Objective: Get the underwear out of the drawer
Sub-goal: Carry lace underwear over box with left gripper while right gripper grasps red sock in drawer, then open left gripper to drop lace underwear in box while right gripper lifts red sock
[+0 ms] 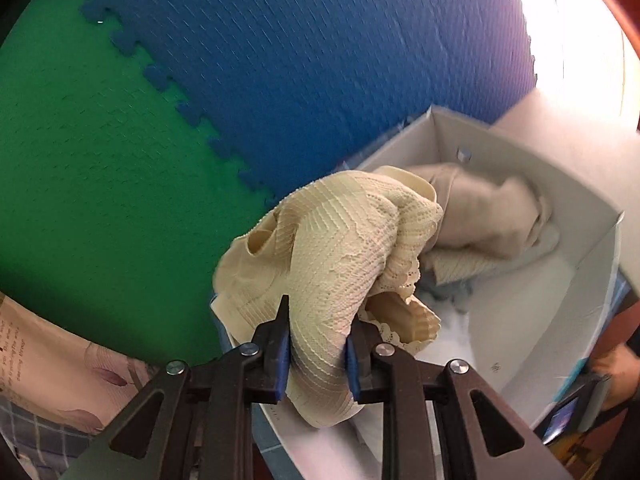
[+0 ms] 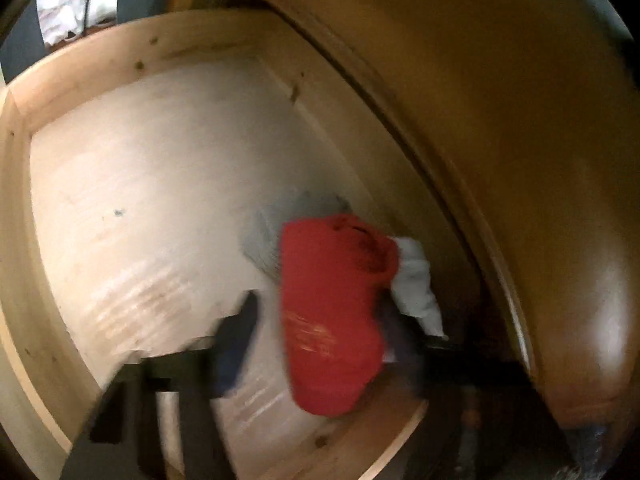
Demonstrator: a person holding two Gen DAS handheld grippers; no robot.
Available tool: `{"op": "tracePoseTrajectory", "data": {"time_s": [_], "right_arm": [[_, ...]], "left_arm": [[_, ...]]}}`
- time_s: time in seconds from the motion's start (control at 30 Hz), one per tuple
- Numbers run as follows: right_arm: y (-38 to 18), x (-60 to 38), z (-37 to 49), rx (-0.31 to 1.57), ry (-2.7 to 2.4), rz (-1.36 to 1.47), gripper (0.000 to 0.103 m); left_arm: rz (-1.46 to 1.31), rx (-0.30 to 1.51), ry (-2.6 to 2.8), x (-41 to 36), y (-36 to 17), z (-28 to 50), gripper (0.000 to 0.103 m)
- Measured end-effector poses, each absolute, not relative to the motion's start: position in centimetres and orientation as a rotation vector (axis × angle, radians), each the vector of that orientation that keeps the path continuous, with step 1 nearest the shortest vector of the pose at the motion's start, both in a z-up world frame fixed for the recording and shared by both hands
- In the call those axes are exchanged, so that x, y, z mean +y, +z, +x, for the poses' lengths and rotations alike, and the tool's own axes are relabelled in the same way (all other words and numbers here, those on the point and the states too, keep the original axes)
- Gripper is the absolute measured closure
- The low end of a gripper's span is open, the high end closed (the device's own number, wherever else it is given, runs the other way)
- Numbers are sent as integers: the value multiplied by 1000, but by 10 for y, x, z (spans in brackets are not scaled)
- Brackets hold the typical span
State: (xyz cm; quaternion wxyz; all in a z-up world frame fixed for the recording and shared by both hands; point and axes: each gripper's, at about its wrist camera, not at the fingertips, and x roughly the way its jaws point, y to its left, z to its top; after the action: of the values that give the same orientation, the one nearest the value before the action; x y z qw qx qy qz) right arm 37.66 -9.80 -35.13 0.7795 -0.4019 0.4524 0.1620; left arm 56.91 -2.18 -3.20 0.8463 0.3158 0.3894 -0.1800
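A home bedroom: interlocking green and blue foam floor mats (image 1: 168, 92), a pale pine wooden drawer (image 2: 92, 60) holding clothing, floral bedding (image 1: 60, 364).

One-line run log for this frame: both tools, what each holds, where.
left tool: shut on cream underwear, over white box | right tool: around red underwear, in drawer, grip unclear

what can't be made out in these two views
- Right wrist view: motion blur hides whether the right gripper already presses on the red garment between its fingers.
- Same view: the grey cloth and white cloth in the wooden drawer are partly covered by it.
- Left wrist view: the cream lace underwear held by the left gripper hides part of the white box.
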Motion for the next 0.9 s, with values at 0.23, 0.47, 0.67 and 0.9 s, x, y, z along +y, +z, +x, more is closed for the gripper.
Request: {"op": "tracePoseTrajectory", "data": {"time_s": [0.23, 0.47, 0.67, 0.9], "right_arm": [[-325, -114, 359, 967, 424, -762, 89], [-283, -110, 324, 893, 502, -806, 90], [-257, -93, 292, 825, 493, -806, 91], [-264, -76, 278, 781, 465, -792, 91]], "left_arm": [[626, 832, -382, -21, -37, 572, 81], [620, 807, -397, -23, -37, 561, 81], [606, 817, -398, -17, -38, 560, 81], [607, 805, -354, -14, -29, 561, 81]]}}
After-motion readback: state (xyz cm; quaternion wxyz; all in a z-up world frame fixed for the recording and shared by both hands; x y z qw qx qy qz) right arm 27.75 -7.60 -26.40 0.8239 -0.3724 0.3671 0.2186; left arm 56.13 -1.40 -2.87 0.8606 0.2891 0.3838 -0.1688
